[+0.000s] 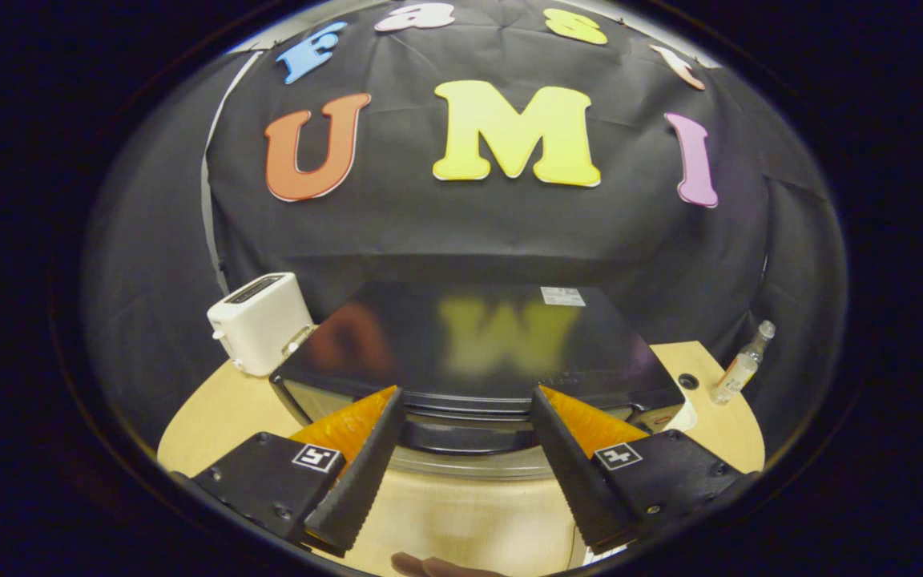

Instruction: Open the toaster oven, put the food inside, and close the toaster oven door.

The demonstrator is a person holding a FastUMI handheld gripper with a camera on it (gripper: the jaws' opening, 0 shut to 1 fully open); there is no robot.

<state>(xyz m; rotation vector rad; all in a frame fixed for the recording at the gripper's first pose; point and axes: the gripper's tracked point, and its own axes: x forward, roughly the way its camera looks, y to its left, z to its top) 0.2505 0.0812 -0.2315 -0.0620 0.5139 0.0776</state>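
A black toaster oven (477, 336) with a glossy top stands on the light wooden table (221, 417), seen from above and in front. Its dark door handle (469, 433) runs along the upper front edge, just ahead of my fingertips and between them. My gripper (467, 397) is open, its two fingers spread wide on either side of the handle, with nothing pressed between them. I cannot tell from here whether the door is ajar. Something brownish (437, 567) peeks in at the table's near edge below the fingers; I cannot tell what it is.
A white pop-up toaster (261, 320) stands to the left of the oven, near the back. A small clear bottle (742, 365) stands to the right of the oven, beside a dark round hole (687, 381) in the tabletop. Black cloth closes off the back.
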